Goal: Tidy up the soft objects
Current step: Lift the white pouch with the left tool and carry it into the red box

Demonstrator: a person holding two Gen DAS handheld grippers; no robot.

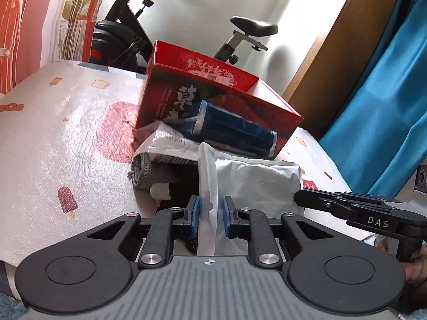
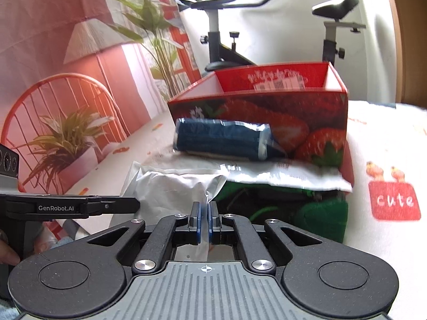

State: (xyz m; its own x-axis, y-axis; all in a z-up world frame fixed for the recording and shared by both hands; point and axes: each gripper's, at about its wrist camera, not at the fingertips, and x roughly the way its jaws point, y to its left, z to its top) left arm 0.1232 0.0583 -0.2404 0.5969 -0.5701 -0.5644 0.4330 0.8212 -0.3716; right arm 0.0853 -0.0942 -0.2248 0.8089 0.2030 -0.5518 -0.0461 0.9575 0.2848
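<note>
A silver-white plastic bag (image 1: pixel 256 178) lies crumpled on the printed sheet, in front of a pile of soft packets. My left gripper (image 1: pixel 210 208) is shut on the bag's upturned left edge, which stands upright between the blue pads. My right gripper (image 2: pixel 205 210) is shut on another corner of the same bag (image 2: pixel 173 186); its black tip (image 1: pixel 297 200) shows at the bag's right edge. The left gripper's tip (image 2: pixel 137 205) shows at the left of the right wrist view. Behind the bag, a dark blue packet (image 2: pixel 221 138) leans on an open red strawberry box (image 2: pixel 267 106).
A grey knitted roll (image 1: pixel 149 173) and a flat white printed bag (image 1: pixel 170 144) lie in the pile, with green fabric (image 2: pixel 307 208) beneath. An exercise bike (image 1: pixel 128 32) stands behind the box. A blue curtain (image 1: pixel 387 106) hangs at the right. The patterned sheet (image 1: pixel 66 133) stretches left.
</note>
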